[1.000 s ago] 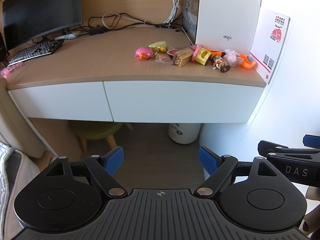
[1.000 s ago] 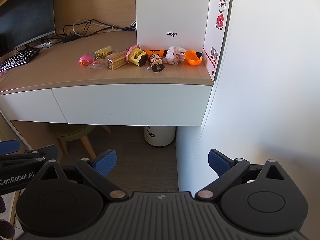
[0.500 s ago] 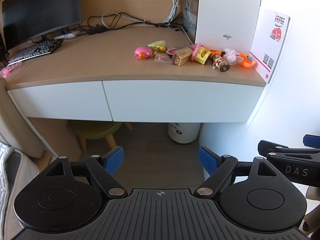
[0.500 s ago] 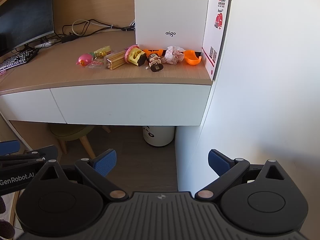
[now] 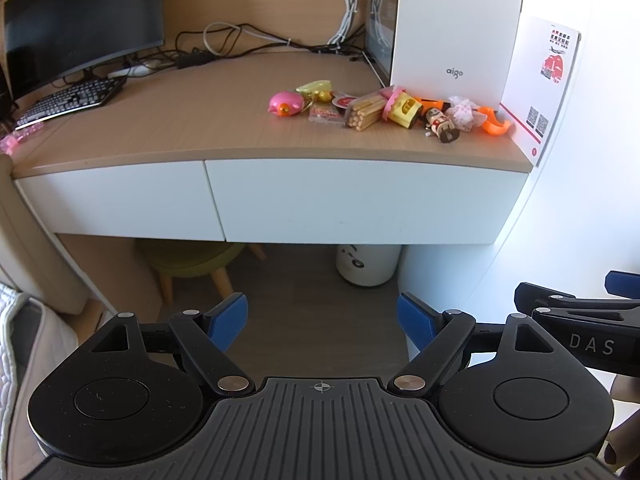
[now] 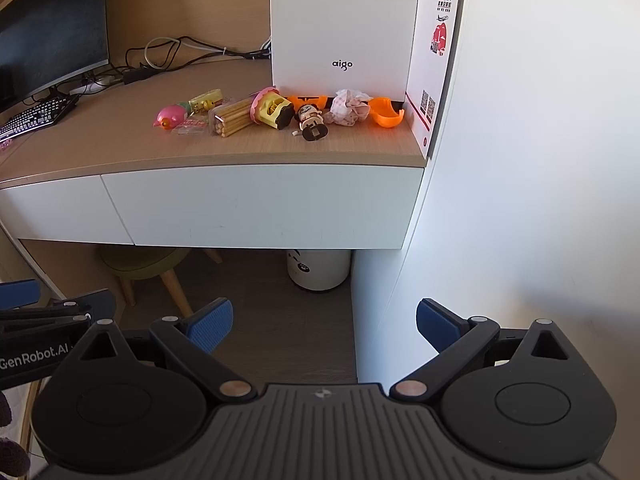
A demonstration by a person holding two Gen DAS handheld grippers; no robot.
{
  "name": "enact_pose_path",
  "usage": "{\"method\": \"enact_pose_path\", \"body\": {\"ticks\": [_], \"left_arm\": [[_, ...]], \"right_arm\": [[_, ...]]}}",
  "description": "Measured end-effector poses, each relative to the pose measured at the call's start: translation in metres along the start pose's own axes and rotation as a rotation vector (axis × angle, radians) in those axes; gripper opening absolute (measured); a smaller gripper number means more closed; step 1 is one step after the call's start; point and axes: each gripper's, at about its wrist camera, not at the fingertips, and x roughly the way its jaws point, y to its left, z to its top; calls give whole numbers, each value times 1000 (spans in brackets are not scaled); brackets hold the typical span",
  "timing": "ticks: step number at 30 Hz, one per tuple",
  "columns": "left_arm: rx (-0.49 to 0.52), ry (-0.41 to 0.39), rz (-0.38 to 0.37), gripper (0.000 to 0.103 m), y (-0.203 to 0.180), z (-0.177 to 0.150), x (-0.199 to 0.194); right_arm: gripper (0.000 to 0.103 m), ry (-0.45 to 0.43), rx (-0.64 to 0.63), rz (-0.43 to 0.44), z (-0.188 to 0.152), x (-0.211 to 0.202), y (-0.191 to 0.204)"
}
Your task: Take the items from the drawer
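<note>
**Both grippers held back from two shut drawers**

Hung low before a wood-grain desk (image 5: 192,120), well apart from it. Left gripper (image 5: 322,318) spread wide and empty, ribbed blue pads (image 5: 228,320) on black plastic links. Right gripper (image 6: 324,322) likewise agape, holding nothing.

Sat at twelve o'clock of both pairs of jaws: the wide drawer (image 5: 360,200), a smooth, flat white front, fully shut; contents hidden. Lay at ten o'clock: a second, narrower drawer (image 5: 120,200), also shut. Two drawers counted.

Clustered on the desktop at about one o'clock from the left gripper: one glossy pink pig-shaped toy (image 5: 285,104), one bundle of tan sticks (image 5: 366,112), one small figurine (image 5: 440,124), one orange plastic scoop (image 5: 494,122). Stood behind them: one smooth white box (image 5: 456,28). Rested below the desk: one round white bin (image 5: 368,264), one green stool (image 5: 188,258).
</note>
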Motion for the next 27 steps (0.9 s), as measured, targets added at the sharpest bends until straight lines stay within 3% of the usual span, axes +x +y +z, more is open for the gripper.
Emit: {"method": "enact_pose_path", "body": {"ticks": [20, 22, 24, 26, 27], "left_arm": [[-7, 9, -6, 86, 2, -4, 1], [-13, 12, -28, 79, 2, -4, 2], [-23, 11, -67, 45, 1, -4, 3], [-41, 9, -134, 24, 1, -4, 5], [-60, 6, -177, 20, 2, -3, 7]], "right_arm": [[99, 1, 1, 1, 0, 0, 0], [99, 1, 1, 0, 0, 1, 0], [99, 1, 1, -2, 0, 1, -1], [99, 0, 5, -8, -1, 2, -4], [99, -2, 10, -13, 0, 2, -5]]}}
